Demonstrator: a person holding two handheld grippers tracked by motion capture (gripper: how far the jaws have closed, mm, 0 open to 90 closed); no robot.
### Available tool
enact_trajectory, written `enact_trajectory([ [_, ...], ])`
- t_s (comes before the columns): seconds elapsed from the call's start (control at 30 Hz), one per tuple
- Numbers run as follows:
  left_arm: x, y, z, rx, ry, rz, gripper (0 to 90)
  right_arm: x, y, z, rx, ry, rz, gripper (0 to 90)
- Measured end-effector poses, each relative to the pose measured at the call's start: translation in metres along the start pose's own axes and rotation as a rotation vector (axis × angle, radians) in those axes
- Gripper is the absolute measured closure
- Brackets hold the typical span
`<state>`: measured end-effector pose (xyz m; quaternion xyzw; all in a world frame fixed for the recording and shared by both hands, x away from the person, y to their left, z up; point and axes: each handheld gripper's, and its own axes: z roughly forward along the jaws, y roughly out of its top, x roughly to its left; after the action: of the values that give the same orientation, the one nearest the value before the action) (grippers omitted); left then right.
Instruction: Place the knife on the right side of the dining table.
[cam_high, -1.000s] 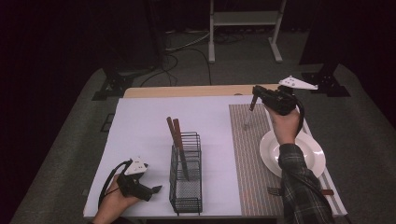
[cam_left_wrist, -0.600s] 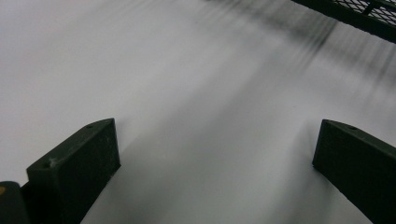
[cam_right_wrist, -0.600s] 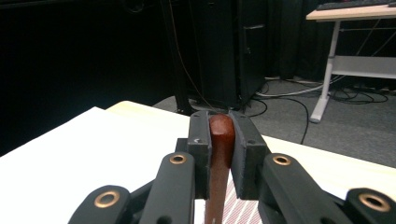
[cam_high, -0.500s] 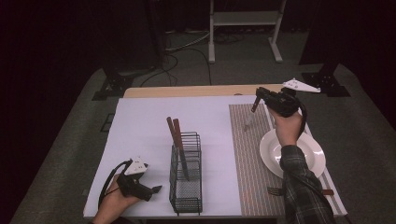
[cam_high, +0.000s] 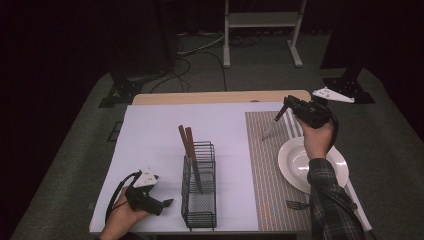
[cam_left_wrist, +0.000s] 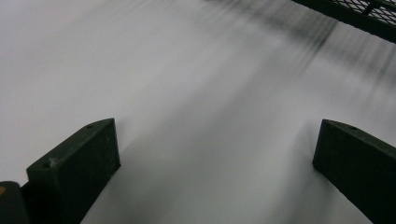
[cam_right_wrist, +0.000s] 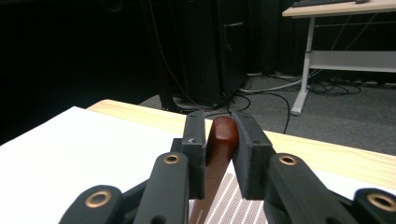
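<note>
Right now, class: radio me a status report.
Right claw shut on knife, held over striped mat. Left claw open, resting beside rack. Nothing in the way.

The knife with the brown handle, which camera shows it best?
The high view: there the whole knife hangs slanted from the right tongs above the striped mat. The right gripper view gives a close look, but just its brown handle end pinched between the tongs. The left gripper view looks at white table and basket edge.

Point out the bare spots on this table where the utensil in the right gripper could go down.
Widest bare patch: the white table cover left of the wire basket, behind the left gripper. The striped placemat is free between basket and plate. Crowded: plate, fork and forearm at right. The right gripper grips the wooden-handled utensil.
</note>
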<state>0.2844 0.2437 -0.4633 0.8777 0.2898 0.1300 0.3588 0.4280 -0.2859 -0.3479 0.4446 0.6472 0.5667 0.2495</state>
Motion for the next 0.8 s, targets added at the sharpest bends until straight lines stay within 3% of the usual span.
enact_trajectory([
  [0.8, 0.0, 0.0, 0.0, 0.0, 0.0, 0.0, 0.0, -0.027, -0.018, -0.016, 0.044, -0.098, 0.018, 65.6],
])
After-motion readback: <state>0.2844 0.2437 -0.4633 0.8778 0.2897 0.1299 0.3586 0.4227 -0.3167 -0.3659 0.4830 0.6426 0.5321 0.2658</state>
